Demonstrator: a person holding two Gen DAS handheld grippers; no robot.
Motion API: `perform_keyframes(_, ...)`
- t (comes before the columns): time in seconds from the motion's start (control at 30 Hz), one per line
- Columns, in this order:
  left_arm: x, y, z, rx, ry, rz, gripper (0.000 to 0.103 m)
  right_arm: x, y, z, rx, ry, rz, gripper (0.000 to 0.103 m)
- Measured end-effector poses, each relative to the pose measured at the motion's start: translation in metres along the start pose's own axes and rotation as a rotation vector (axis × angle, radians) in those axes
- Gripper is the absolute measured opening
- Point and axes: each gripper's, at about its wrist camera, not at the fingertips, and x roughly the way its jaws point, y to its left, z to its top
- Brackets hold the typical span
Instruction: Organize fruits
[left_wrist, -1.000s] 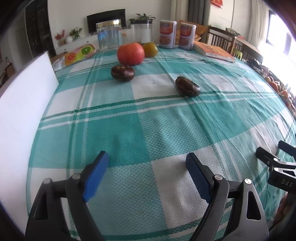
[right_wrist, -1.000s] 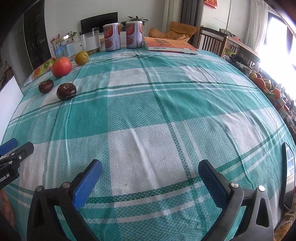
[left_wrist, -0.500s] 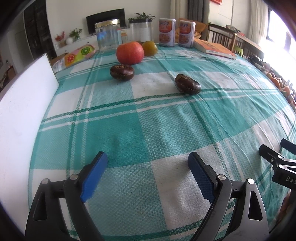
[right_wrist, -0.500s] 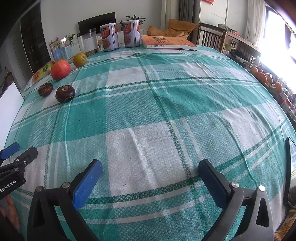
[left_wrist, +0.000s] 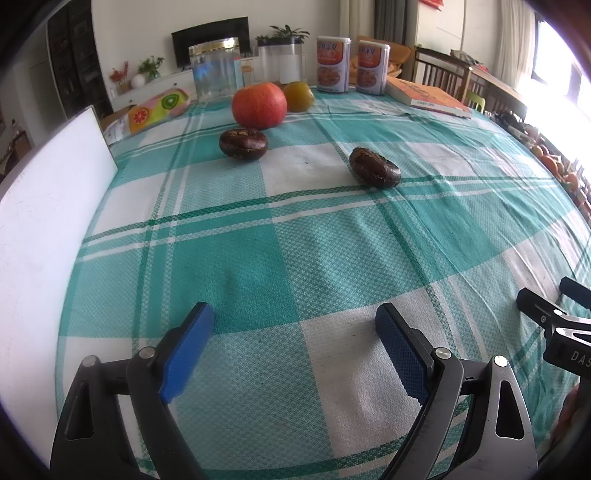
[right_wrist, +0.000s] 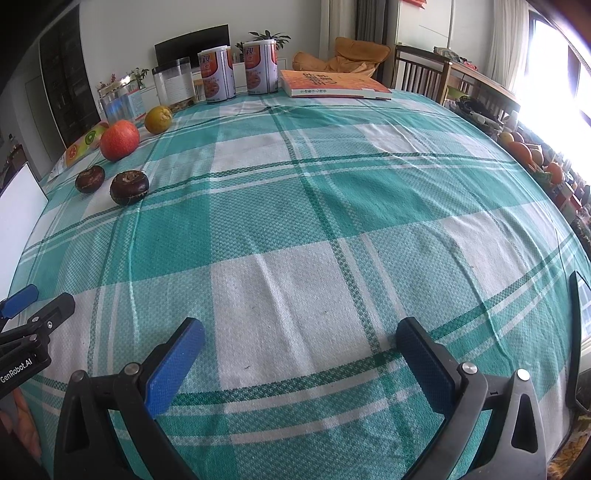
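Checked cloth: teal-and-white checked tablecloth (left_wrist: 295, 258) is bare between both grippers and the fruit.
Left edge: upright white board (left_wrist: 48, 221).
Left gripper (left_wrist: 294, 314): released, jaws wide, nothing between.
Right gripper (right_wrist: 300, 328): released, empty.
Near fruit: dark brown oval fruit (left_wrist: 375, 168), long axis running far-left to near-right.
Far fruits: round dark brown fruit (left_wrist: 243, 143) just before the red round fruit (left_wrist: 259, 105); yellow-orange round fruit (left_wrist: 298, 96) beside it.

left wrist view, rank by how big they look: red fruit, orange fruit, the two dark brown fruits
1. red fruit
2. the two dark brown fruits, about alike
3. orange fruit, though it sits farthest back, so unsure
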Motion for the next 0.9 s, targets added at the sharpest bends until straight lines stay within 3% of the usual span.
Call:
perform_keyframes(0.2, 0.0, 0.002, 0.004, 0.007, 0.033, -0.044, 0.092, 0.0, 0.0, 0.0, 0.0, 0.0, 0.0, 0.103)
perform_keyframes(0.3, 0.0, 0.022, 0.023, -0.101, 0.046, -0.131, 0.092, 0.0, 0.0, 0.0, 0.0, 0.0, 0.0, 0.103)
perform_keyframes(0.43, 0.011, 0.047, 0.072, -0.178, -0.007, -0.078, 0.092, 0.0, 0.0, 0.0, 0.0, 0.0, 0.0, 0.103)
perform_keyframes(0.57, 0.052, 0.057, 0.11, -0.187, 0.04, -0.049, 0.092, 0.0, 0.001, -0.001, 0.0, 0.0, 0.0, 0.103)
perform_keyframes(0.9, 0.104, 0.065, 0.131, -0.125, 0.045, 0.073, 0.09, 0.0, 0.0, 0.0, 0.0, 0.001, 0.0, 0.103)
